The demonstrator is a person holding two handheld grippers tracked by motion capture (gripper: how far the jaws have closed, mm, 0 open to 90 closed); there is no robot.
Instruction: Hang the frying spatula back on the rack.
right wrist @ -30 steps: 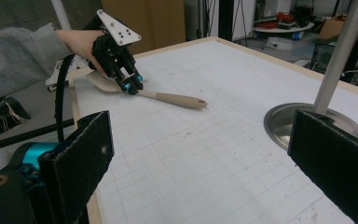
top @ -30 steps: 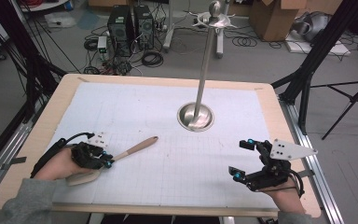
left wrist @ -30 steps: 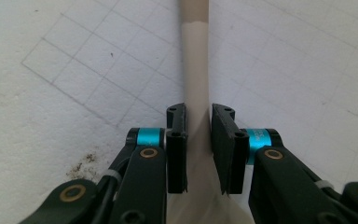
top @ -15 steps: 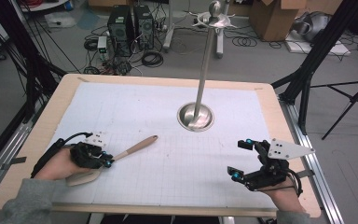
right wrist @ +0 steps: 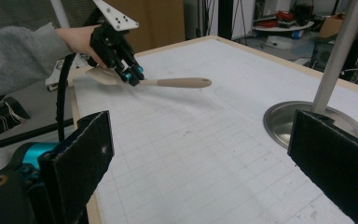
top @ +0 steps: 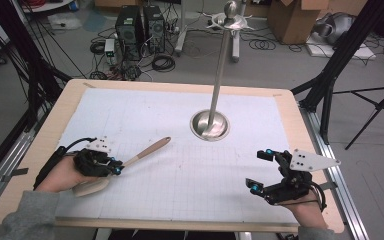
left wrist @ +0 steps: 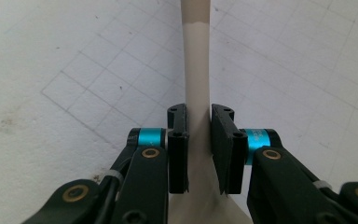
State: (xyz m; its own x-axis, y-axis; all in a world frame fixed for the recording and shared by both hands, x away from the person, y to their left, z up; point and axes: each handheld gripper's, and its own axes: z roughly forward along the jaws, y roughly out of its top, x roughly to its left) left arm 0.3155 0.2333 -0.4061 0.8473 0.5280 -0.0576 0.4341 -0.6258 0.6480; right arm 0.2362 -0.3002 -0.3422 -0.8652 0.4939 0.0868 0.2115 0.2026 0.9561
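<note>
High view, left to right. Left gripper [top: 114, 167] low over the near-left part of the tabletop [top: 45, 145], held in a hand with a grey sleeve. Clenched on a wooden spoon [top: 145, 154]: jaws pinch the neck where handle meets bowl. Spoon bowl lies behind the gripper, under the hand; the handle runs out ahead of the jaws, up and to the right, its tip free over the grid sheet [top: 180, 130]. Left gripper view confirms: both black pads pressed against the pale handle [left wrist: 196, 70], handle running straight ahead between them over the grid.

Ahead and right of that gripper, well apart from the spoon tip: round metal base [top: 209, 125] with an upright steel pole [top: 221, 65] rising from it.

Far right: right gripper [top: 261, 171] near the front edge, jaws released, spread wide, nothing between them. Right gripper view: two pads far apart at the frame's sides; between them, farther off, the spoon [right wrist: 177, 82] in the left gripper [right wrist: 133, 74], and the metal base [right wrist: 279, 119] just ahead of the right-hand pad.
</note>
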